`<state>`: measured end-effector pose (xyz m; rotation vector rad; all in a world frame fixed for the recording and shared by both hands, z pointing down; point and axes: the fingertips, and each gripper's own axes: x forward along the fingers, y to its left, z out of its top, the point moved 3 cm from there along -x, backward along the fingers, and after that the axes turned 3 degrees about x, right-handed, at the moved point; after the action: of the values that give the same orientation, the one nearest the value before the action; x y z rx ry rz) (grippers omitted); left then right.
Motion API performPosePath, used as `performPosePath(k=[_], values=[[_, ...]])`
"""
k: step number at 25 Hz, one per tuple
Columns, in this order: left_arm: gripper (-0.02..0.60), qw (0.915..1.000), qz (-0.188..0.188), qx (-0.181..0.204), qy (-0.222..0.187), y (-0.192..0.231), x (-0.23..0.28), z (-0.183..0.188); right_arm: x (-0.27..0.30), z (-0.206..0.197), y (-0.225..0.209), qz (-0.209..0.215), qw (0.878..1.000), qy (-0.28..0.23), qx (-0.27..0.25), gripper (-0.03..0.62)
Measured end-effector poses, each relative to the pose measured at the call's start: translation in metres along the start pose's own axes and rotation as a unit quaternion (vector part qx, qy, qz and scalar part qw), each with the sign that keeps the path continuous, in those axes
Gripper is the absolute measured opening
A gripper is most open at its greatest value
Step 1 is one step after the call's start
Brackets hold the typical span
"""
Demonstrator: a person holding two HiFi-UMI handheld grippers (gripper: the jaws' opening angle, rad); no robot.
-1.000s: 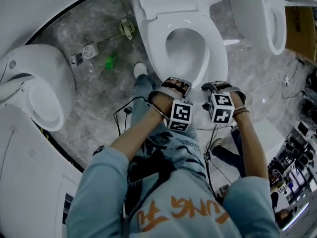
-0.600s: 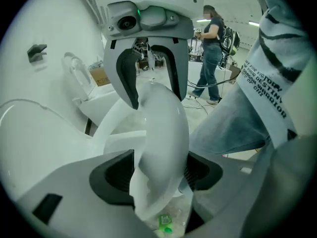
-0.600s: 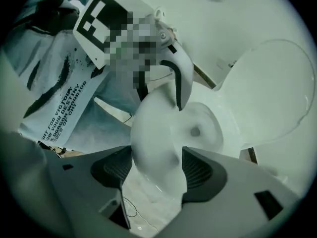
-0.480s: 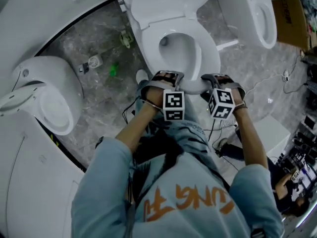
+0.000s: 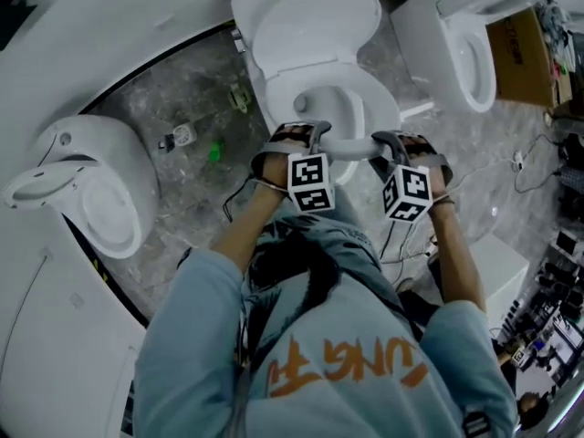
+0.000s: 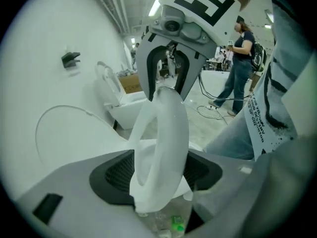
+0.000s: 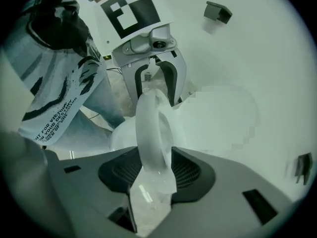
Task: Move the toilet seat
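Observation:
A white toilet (image 5: 388,100) stands ahead with its lid (image 5: 306,21) raised. The front edge of the toilet seat (image 5: 351,144) is lifted off the bowl. My left gripper (image 5: 312,139) is shut on the seat's front left and my right gripper (image 5: 383,144) on its front right. In the left gripper view the seat ring (image 6: 163,133) runs edge-on between my left gripper's (image 6: 158,168) pads, with the right gripper (image 6: 166,78) at the far end. In the right gripper view the seat (image 7: 151,128) sits between my right gripper's (image 7: 156,170) jaws, which have just been closing on it.
Another white toilet (image 5: 91,185) stands at the left and a third (image 5: 461,48) at the right, beside a cardboard box (image 5: 520,53). Cables (image 5: 538,167) trail on the marble floor at the right. A green item (image 5: 216,153) lies on the floor. A person (image 6: 240,58) stands further off.
Both grippers have risen with the seat's front edge, which lay flat on the bowl before and now stands tilted up off it.

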<state>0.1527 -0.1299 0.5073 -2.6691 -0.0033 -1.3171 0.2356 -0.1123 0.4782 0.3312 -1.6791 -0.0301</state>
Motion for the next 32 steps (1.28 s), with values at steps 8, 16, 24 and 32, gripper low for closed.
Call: performPosePath(k=[8,16,24,32], values=[[0.282,0.9968,0.079,-0.01,0.003,0.068,-0.032,0.003,-0.027,0.021,-0.068,-0.087,0.995,-0.022,0.049,0.137],[0.272,0.9861,0.149,-0.073,-0.015,0.143,-0.047,-0.006,-0.029,0.043,-0.145,-0.178,0.973,-0.054,0.138,0.135],[0.255,0.9747,0.189,-0.116,-0.026,0.203,-0.048,-0.025,-0.012,0.067,-0.212,-0.227,0.963,-0.048,0.134,0.135],[0.268,0.9751,0.212,-0.064,-0.001,0.249,-0.051,-0.031,0.007,0.083,-0.261,-0.219,0.966,-0.041,0.133,0.14]])
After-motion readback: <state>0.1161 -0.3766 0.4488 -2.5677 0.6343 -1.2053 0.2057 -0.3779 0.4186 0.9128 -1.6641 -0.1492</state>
